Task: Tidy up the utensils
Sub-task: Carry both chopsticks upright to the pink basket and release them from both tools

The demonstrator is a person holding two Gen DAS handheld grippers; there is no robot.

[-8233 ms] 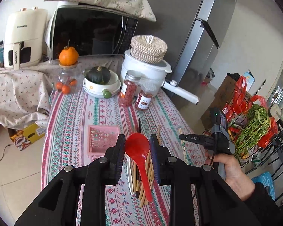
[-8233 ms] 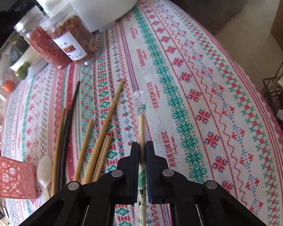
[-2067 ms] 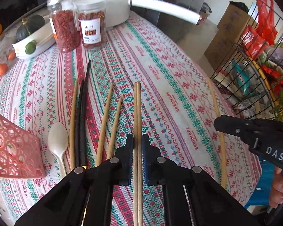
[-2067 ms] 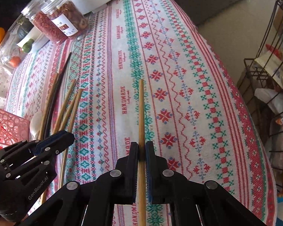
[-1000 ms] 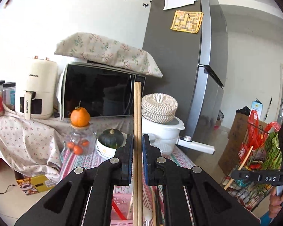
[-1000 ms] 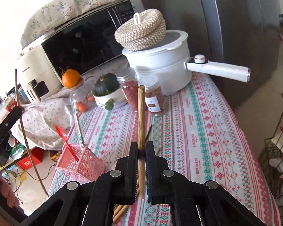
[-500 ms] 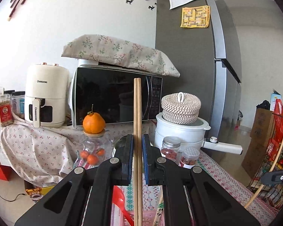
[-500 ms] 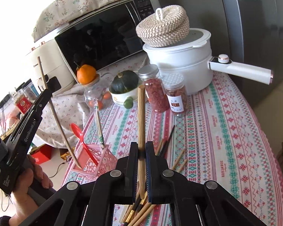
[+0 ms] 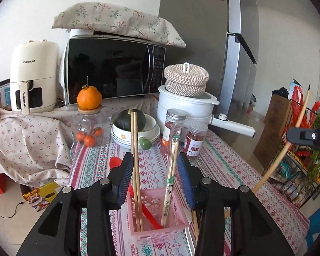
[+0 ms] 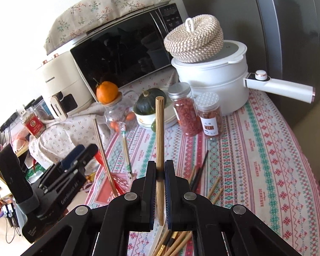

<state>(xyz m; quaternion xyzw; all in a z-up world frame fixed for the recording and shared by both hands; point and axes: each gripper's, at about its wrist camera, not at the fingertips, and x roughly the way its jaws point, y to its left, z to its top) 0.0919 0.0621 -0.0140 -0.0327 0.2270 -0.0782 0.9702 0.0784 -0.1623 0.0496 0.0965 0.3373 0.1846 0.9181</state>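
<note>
My left gripper has just opened, and the pair of bamboo chopsticks it pinched half a second ago now stands free in the pink plastic lattice basket, lower centre. My right gripper clamps one wooden chopstick upright.

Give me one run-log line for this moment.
left gripper: just opened, chopstick pair standing in pink basket | right gripper: shut on chopstick
</note>
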